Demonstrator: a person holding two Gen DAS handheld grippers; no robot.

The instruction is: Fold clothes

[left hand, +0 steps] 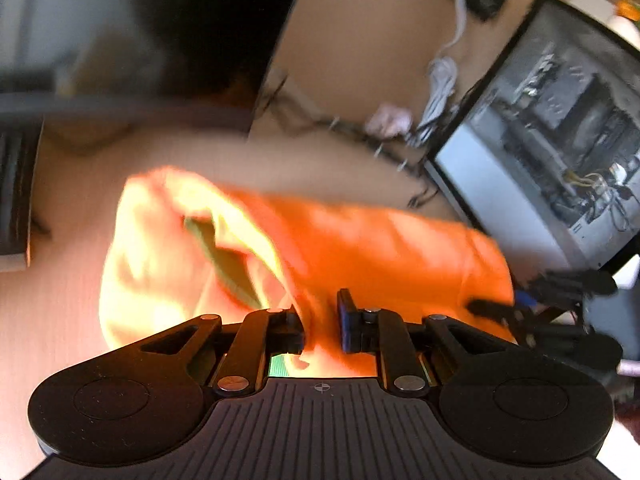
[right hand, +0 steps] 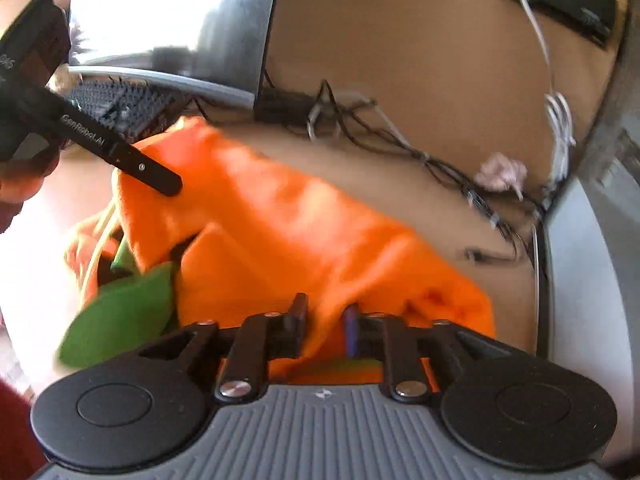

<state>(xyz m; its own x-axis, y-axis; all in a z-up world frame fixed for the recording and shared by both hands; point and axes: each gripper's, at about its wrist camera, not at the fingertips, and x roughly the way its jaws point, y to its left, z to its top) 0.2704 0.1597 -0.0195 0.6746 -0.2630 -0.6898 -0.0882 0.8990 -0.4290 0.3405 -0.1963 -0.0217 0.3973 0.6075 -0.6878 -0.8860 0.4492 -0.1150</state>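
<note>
left gripper (left hand: pixel 320 320) pinching orange garment (left hand: pixel 360 248); right gripper (right hand: pixel 326 330) pinching it too

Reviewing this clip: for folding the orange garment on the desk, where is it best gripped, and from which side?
Probably at its near hem, coming in low from the desk's front edge. The orange garment lies bunched, its near edge towards both cameras, and each gripper already has a fold there: the left gripper is shut on cloth, and cloth runs between the right gripper fingers. The cables behind make a far-side approach awkward.
</note>
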